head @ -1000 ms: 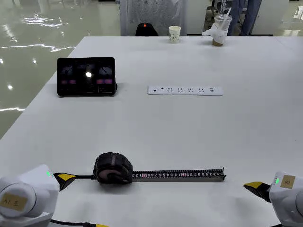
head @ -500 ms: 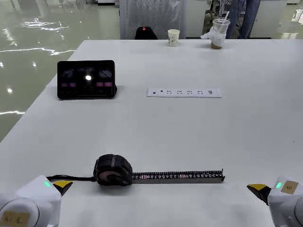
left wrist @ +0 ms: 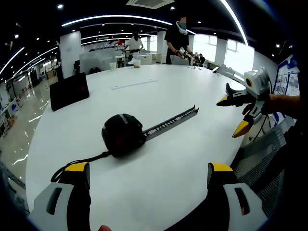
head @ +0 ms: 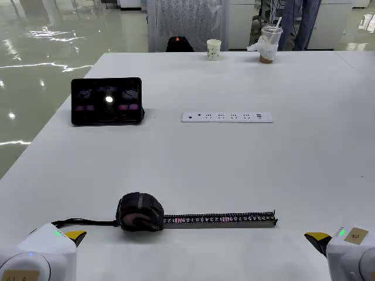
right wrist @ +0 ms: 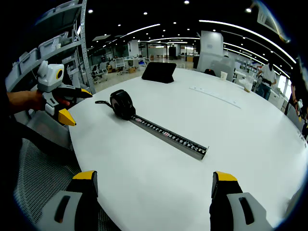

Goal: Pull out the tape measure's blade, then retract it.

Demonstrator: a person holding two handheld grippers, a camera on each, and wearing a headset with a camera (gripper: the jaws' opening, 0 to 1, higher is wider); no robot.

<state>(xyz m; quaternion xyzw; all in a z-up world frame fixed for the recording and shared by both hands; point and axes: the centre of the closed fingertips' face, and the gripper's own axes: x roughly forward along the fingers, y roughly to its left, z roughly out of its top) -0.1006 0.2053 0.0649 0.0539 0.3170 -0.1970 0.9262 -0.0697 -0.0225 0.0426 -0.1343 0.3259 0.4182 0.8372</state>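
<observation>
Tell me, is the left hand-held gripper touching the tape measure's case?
Apart. The left gripper view shows bare table between the open left hand-held gripper and the tape measure's case.

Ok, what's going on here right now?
A person holds a gripper in each hand at a white table. The tape measure lies on it with its blade pulled out flat. The left gripper hovers by the strap end, the right gripper just past the blade's tip. Both are open and touch nothing. The blade is not yet retracted.
</observation>
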